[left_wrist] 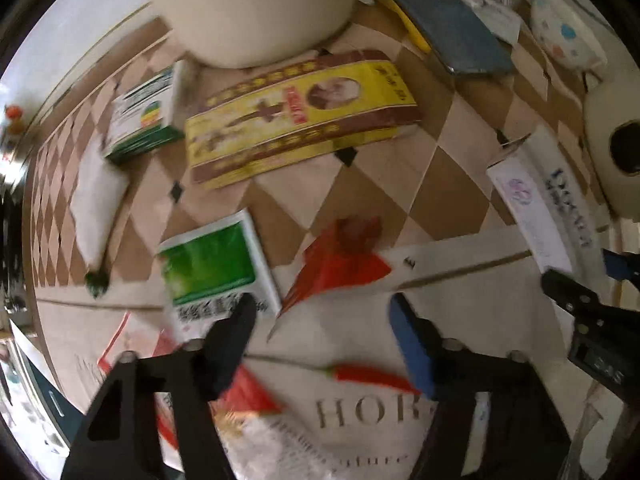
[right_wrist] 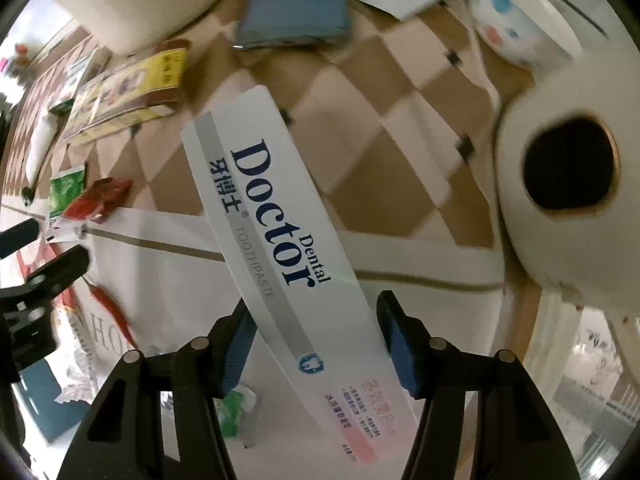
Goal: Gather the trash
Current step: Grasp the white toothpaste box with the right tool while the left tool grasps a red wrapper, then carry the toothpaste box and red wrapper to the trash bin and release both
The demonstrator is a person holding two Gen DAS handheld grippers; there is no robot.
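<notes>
My left gripper point(left_wrist: 320, 312) is open and empty, low over the white bag point(left_wrist: 360, 360) printed "HOR". A red crumpled wrapper point(left_wrist: 344, 260) lies just ahead between its fingers, and a green and white sachet point(left_wrist: 212, 268) lies by the left finger. My right gripper point(right_wrist: 316, 320) is open around a white "Dental Doctor" toothpaste box point(right_wrist: 276, 232), which lies slanted between the jaws with gaps on both sides. The box also shows in the left wrist view point(left_wrist: 540, 208). A yellow and brown box point(left_wrist: 300, 116) and a green and white box point(left_wrist: 144, 120) lie farther off.
A checkered tablecloth point(left_wrist: 400, 184) covers the table. A large cream pot point(left_wrist: 248, 8) stands at the back. A blue phone point(left_wrist: 444, 24), a dotted bowl point(right_wrist: 516, 20), a toilet paper roll point(right_wrist: 568, 184) and a red chilli point(left_wrist: 372, 376) are nearby.
</notes>
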